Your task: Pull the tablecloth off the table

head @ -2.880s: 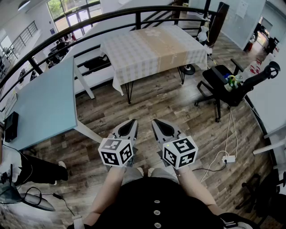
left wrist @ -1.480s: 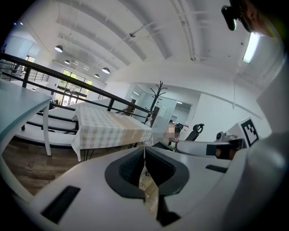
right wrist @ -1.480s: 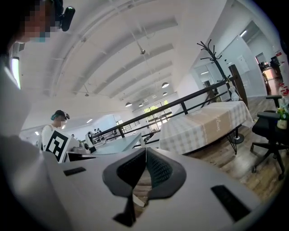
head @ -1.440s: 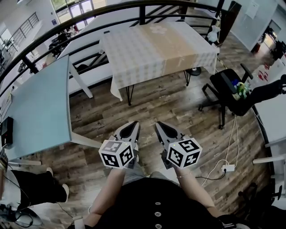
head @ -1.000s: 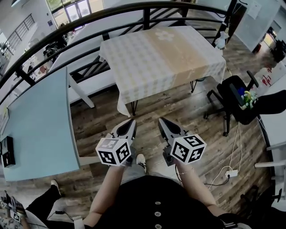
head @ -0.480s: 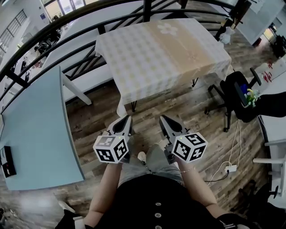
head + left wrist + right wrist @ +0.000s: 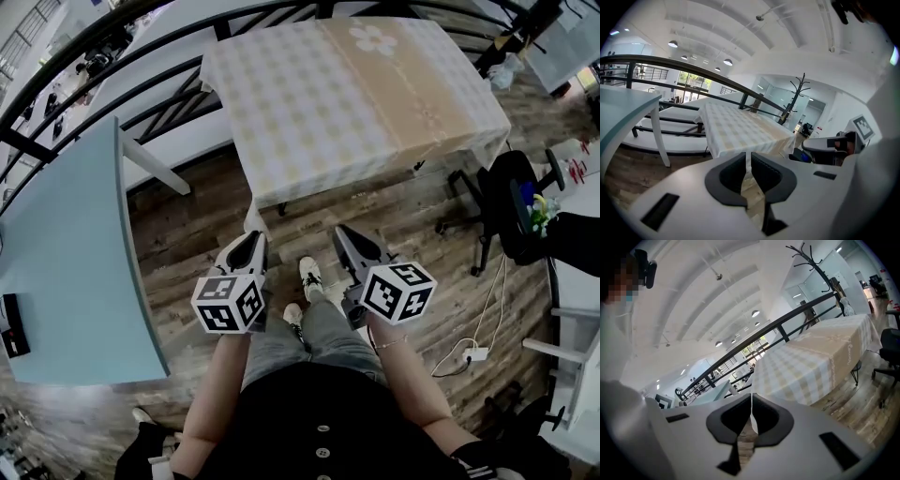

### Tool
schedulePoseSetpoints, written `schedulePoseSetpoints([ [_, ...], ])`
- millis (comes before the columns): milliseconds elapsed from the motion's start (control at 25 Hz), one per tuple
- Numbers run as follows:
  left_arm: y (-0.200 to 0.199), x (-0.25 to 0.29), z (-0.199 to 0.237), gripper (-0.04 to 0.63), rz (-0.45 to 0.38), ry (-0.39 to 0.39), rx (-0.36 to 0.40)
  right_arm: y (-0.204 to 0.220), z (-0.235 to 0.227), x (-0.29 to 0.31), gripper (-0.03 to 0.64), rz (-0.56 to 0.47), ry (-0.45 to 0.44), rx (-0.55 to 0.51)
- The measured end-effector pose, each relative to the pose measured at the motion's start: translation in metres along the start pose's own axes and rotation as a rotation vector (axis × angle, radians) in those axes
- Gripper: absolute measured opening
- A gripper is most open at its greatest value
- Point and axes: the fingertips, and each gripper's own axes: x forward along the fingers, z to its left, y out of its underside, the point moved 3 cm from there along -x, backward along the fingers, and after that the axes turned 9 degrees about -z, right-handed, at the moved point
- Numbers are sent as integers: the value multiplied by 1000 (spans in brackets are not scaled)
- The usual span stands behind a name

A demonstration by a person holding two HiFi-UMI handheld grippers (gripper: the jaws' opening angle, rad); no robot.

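Checked tablecloth (image 7: pixel 347 94) spread flat on desk (image 7: pixel 281 208), just ahead. Left tool (image 7: pixel 249 246) & right tool (image 7: pixel 349 244) both closed, empty, short of near hem. Risks: reaching hem w/o opening = no grip; uneven pull = cloth snagging on corner.

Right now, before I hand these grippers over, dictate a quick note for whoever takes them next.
Left gripper: shut, empty. Right gripper: shut, empty. Both are held over the wooden floor, short of the table.
The checked tablecloth lies spread over the table, untouched.
Done: nothing yet.
Left: reach the near hem, open, grip it, pull the cloth off.
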Motion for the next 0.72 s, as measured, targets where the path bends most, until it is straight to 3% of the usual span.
schedulePoseSetpoints([
  [120,-3,16,14,28,21,-41,-12,-6,-12,23,29,30,0,27],
  [400,19,26,16,135,100,-135,-26,-2,-41,37,34,121,-24,131],
  [720,63,49,30,207,195,-202,-46,12,-83,59,148,170,1,276],
])
